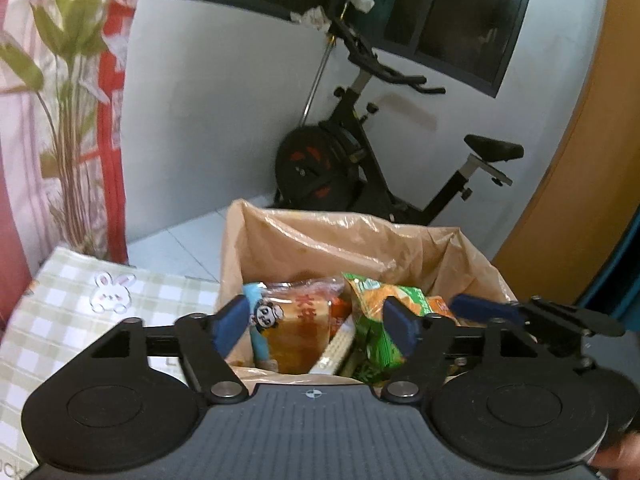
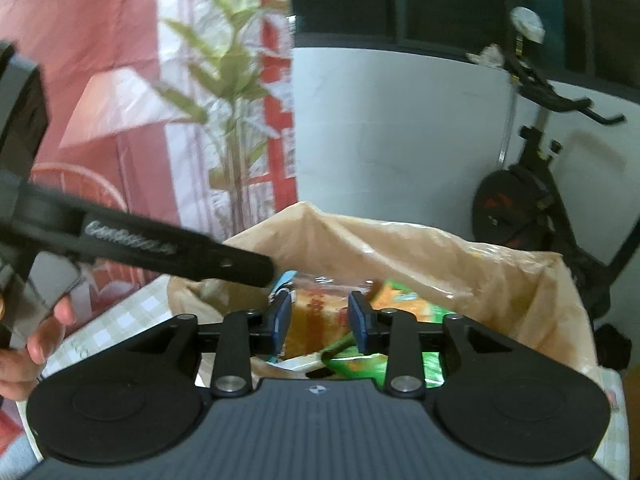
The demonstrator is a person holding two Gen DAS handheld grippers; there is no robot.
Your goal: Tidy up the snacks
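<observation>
Both grippers hover over the bagged snacks

The left gripper [image 1: 316, 320] has jaws wide apart, the right gripper [image 2: 320, 316] a narrow gap, neither holding anything; the orange panda-printed bread packet [image 1: 296, 328] and green crinkly snack packet [image 1: 380, 316] sit inside the tan plastic-lined bag [image 1: 360, 240] on the green checked bench [image 1: 80, 300], probably just dropped in; a black exercise bike [image 1: 360, 160] stands behind.

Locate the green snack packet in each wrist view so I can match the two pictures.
Left wrist view: green snack packet right of centre, inside the tan bag.
Right wrist view: green snack packet lower centre-right, behind the blue fingers, blurred.
Shared landmark: exercise bike against the white wall.
</observation>
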